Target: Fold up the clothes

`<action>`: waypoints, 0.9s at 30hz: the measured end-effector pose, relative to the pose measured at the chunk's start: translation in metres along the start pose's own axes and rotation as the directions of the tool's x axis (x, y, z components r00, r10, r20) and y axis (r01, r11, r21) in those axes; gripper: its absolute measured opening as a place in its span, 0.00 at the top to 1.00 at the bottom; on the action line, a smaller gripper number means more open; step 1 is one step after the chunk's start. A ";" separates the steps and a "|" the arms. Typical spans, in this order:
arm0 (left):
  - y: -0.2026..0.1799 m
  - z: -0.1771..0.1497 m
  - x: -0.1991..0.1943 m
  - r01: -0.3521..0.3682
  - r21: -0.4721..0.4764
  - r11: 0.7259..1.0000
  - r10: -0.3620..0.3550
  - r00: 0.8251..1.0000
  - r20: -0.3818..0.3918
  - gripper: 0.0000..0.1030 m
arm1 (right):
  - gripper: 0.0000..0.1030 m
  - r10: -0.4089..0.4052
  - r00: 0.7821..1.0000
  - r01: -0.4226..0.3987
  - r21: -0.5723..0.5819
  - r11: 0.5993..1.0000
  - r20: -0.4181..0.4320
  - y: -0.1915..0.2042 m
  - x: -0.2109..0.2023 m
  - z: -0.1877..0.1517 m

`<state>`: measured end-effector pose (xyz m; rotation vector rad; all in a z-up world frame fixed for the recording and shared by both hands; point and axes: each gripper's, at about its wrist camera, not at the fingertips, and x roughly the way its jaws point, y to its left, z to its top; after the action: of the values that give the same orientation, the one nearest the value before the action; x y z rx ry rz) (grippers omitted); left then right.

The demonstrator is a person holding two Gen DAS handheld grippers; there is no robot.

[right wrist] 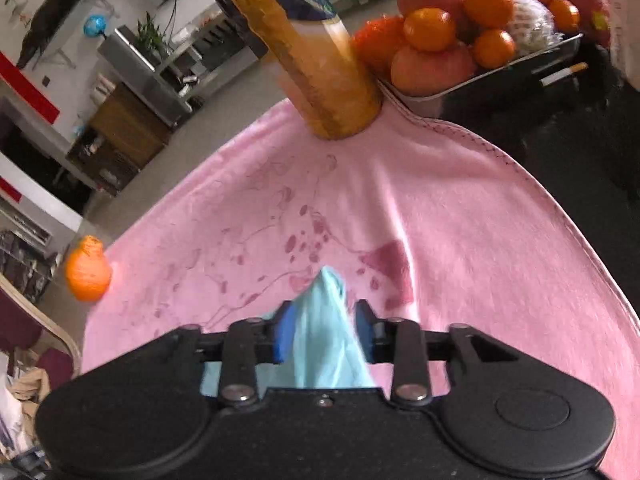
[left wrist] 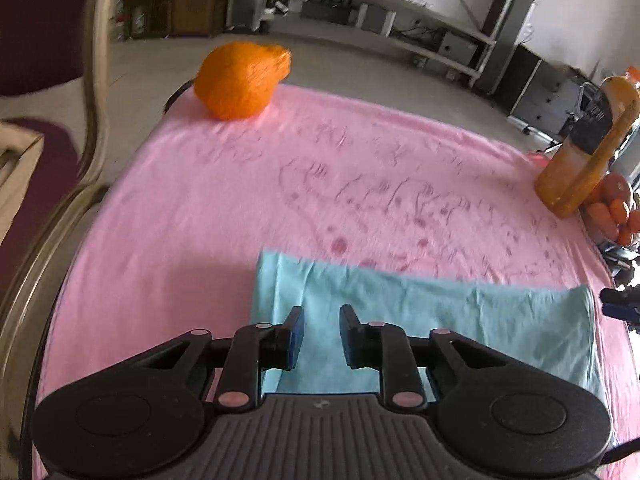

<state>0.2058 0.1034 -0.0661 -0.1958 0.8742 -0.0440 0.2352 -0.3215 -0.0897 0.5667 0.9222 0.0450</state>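
Pale blue-green folded cloth [left wrist: 420,320] lies flat on pink floral-print table cover [left wrist: 280,184], near edge, long axis running across my view in the left wrist cam.

L gripper [left wrist: 320,332]: jaws part-open, a clear gap btw the blue pads; cloth lies beneath and ahead of them, nothing pinched as far as I can see. It sits over the cloth's left end; the rest of the strip runs off to the right, toward a dark tip at the frame edge, prob the other tool, can't confirm.

R gripper [right wrist: 320,332]: jaws part-open too. A peak of the cloth stands up btw the pads, reaching past the fingertips. Left pad looks in contact w/ the fabric, right pad shows a thin gap, so I read it as released, not clamped. Blur makes this approx.

Key relation: each tool sits at one end of the strip, so the long axis runs from one hand to the other. I judge the next fold wants the ends brought together along that axis, or both ends carried fwd.

Clutter: orange netted ball [left wrist: 240,80] at far left corner, tall orange-juice bottle [right wrist: 312,52] and metal tray of fruit [right wrist: 520,62] at far right. All well apart from cloth.
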 end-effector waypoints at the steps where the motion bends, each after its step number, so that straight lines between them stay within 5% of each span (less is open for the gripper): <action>1: -0.001 0.002 0.004 0.007 0.005 1.000 -0.007 1.000 0.001 0.79 | 0.71 -0.002 1.000 0.002 -0.005 1.000 -0.007 -0.001 0.005 0.003; 4: -0.007 0.006 0.023 -0.014 0.013 1.000 0.014 1.000 -0.020 0.89 | 0.81 -0.005 0.999 0.004 -0.009 1.000 -0.039 -0.001 0.017 0.003; 7: -0.007 0.008 0.039 -0.112 0.016 0.994 0.112 0.993 -0.033 0.95 | 0.97 -0.016 0.998 0.014 -0.027 1.000 -0.062 0.000 0.032 0.004; 10: -0.002 0.011 0.046 -0.193 -0.011 0.981 0.193 0.981 -0.019 0.93 | 0.97 -0.066 0.998 0.065 -0.091 0.994 -0.008 0.010 0.033 0.005; 16: 0.011 0.010 0.040 -0.239 -0.070 0.969 0.240 0.971 0.012 0.89 | 0.97 -0.182 0.981 0.191 -0.189 0.963 0.060 0.016 0.045 0.003; 22: 0.031 0.010 0.011 -0.318 -0.165 0.934 0.323 0.946 0.003 0.87 | 0.88 -0.298 0.948 0.308 -0.088 0.947 0.113 -0.003 0.005 0.003; 24: 0.030 0.010 -0.008 -0.324 -0.156 0.933 0.329 0.944 0.003 0.87 | 0.86 -0.251 0.963 0.251 0.010 0.968 0.095 -0.014 -0.017 0.004; 27: 0.023 0.002 -0.049 -0.273 -0.143 0.951 0.280 0.959 0.034 0.83 | 0.79 -0.080 0.992 0.061 0.191 0.980 0.093 -0.028 -0.053 0.000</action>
<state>0.1749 0.1325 -0.0316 -0.1998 0.8443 0.2831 0.1966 -0.3597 -0.0639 0.7041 0.8525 -0.1351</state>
